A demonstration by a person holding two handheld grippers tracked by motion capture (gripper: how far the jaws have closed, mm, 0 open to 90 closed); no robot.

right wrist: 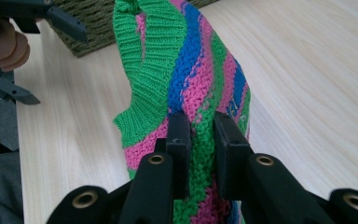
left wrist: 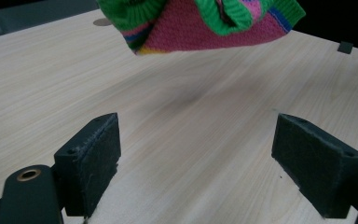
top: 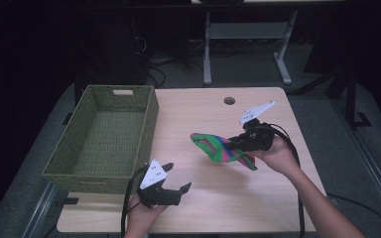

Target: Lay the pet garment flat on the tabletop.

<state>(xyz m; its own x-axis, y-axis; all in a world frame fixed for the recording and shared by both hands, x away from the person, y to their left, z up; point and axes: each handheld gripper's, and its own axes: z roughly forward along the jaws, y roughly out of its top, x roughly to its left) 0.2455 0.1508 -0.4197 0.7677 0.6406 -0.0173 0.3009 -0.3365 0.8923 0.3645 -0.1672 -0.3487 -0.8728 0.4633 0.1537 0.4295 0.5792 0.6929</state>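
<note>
A knitted garment (top: pixel 218 148) striped green, pink and blue hangs above the middle of the wooden table (top: pixel 218 208). My right gripper (top: pixel 237 144) is shut on it, its jaws pinching a green fold of the knit (right wrist: pixel 200 140). In the left gripper view the same knit (left wrist: pixel 200 21) hangs at the top, lifted off the wood. My left gripper (top: pixel 176 179) stands open near the front edge, left of the garment, nothing between its pads (left wrist: pixel 93 154). In the right gripper view the left gripper (right wrist: pixel 51 60) shows far off at the upper left.
A green woven basket (top: pixel 106 136) stands on the table's left side, its inside bare. A round cable hole (top: pixel 229 100) sits near the far edge. White desk legs (top: pixel 207 49) and cables stand on the floor beyond.
</note>
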